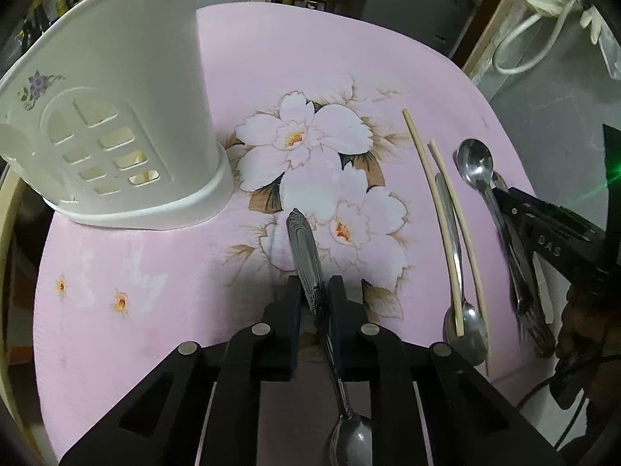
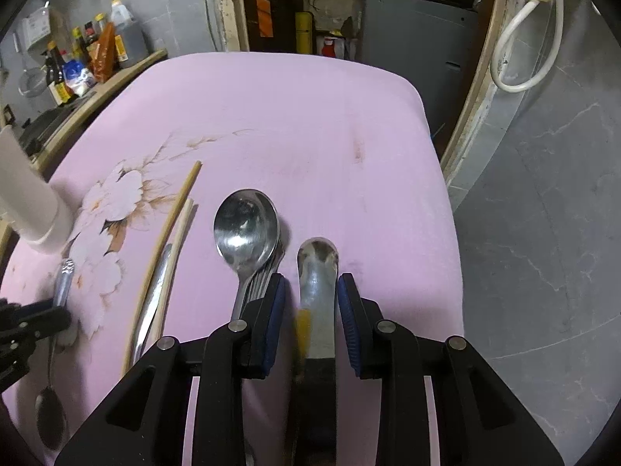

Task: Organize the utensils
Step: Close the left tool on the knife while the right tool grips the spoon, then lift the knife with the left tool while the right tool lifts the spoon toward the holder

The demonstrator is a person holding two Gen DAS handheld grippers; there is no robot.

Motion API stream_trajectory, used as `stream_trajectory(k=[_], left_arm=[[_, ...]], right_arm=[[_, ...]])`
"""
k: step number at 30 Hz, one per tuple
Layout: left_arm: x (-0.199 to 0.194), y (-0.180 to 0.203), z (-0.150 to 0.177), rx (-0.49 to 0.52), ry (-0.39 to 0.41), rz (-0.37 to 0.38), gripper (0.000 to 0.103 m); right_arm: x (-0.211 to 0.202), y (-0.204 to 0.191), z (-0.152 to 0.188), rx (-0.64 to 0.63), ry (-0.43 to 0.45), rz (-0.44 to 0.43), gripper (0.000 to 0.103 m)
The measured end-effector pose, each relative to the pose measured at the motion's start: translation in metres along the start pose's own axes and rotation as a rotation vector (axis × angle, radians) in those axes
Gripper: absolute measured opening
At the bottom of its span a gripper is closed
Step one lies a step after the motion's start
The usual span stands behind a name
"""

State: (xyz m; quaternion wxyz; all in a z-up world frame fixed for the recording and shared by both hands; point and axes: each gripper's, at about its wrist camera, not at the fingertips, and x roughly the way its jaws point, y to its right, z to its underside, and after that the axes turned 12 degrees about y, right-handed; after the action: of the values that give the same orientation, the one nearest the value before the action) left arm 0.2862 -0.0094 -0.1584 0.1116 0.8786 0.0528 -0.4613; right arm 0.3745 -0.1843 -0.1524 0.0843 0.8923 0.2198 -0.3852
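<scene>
We found the patterned spoon (image 1: 306, 256) clamped by its handle in the left gripper (image 1: 315, 303), jaws nearly closed on the shank, the bowl hanging back beneath the tool and the handle tip pointing out over the flower print in the middle of the table (image 1: 310, 46). We judged it lifted or about to be lifted; contact with the cloth could not be told.

The white holder (image 1: 128, 124) stood at the left edge of the table, just beyond the spoon's tip, upright with its slotted side facing the camera. We saw nothing through the slots.

Toward the right edge lay two chopsticks (image 1: 438, 209) side by side, with a plain spoon (image 1: 458, 272) between and partly under them. Further right, a stack of spoons (image 2: 246, 225) lay nested, touching the right gripper's left finger.

The right gripper (image 2: 312, 310) stood partly open astride a flat steel utensil (image 2: 317, 272) with a rounded end, near the right edge. We saw gaps on both sides between the blue pads (image 2: 349, 322) and the metal, so nothing was held there yet.

In our judgement the step in hand was carrying the first spoon to the holder. The next move calls for raising the left tool above the rim and standing the spoon upright, while the right closes squarely on its piece.
</scene>
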Motion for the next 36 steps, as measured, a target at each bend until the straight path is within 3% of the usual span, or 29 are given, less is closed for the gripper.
stream_trajectory(k=[2,4,8,18,27,36], left_arm=[[-0.003,-0.002,-0.001,-0.019,0.009,0.011,0.009],[-0.009,-0.006,0.0,-0.048,0.025,0.028,0.002],[-0.022,-0.009,0.004,-0.066,0.071,0.057,0.001],[-0.046,-0.023,0.019,-0.098,0.119,0.031,0.001],[-0.04,-0.039,0.027,-0.15,0.081,0.018,0.001],[-0.033,-0.042,0.023,-0.087,0.014,0.064,0.004]], right_arm=[[-0.001,0.002,-0.003,0.002,-0.007,-0.011,0.017],[-0.005,0.012,-0.001,0.058,0.011,-0.064,0.016],[-0.024,0.02,0.006,0.11,0.072,-0.148,0.016],[-0.062,-0.007,0.019,0.101,0.166,-0.275,0.016],[-0.041,-0.047,0.027,0.016,0.066,-0.313,0.016],[-0.028,-0.055,0.022,-0.045,-0.036,-0.294,0.02]])
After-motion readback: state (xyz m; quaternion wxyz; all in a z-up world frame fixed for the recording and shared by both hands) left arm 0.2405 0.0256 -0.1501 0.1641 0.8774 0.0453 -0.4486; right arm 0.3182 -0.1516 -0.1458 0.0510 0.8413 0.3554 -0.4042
